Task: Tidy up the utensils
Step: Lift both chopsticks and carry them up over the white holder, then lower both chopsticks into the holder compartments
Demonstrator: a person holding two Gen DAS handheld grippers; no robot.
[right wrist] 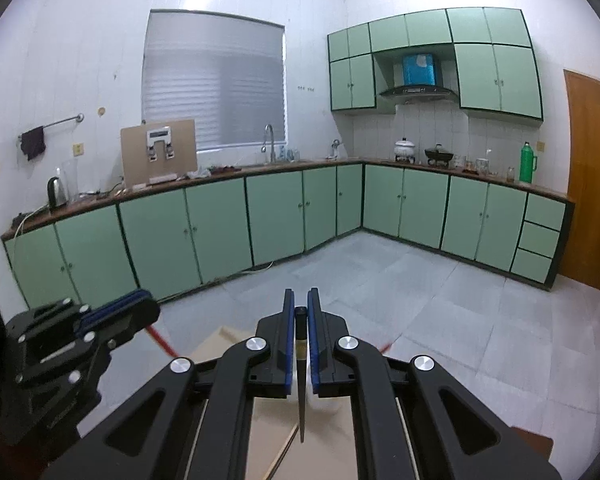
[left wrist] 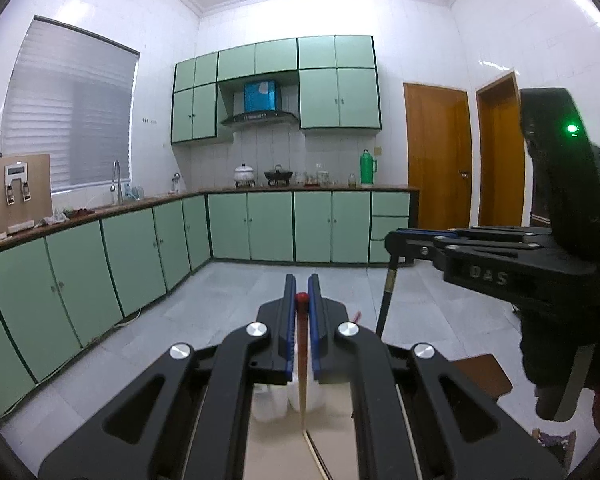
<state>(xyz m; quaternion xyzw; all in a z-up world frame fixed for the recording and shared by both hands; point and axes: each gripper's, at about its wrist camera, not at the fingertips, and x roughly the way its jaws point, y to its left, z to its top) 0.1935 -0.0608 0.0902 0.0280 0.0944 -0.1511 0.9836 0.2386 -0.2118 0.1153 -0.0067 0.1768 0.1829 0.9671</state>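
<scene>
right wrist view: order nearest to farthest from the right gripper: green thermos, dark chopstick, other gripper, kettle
1. dark chopstick: clamped in the right gripper, hanging down.
2. left gripper: low left, holding a red-ended stick.
3. kettle: left counter end.
4. green thermos: far counter, right, near the door.

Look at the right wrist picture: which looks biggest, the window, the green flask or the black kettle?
1. window
2. green flask and black kettle: they look about alike, and the fisheye bends things, so I won't rank them.
</scene>
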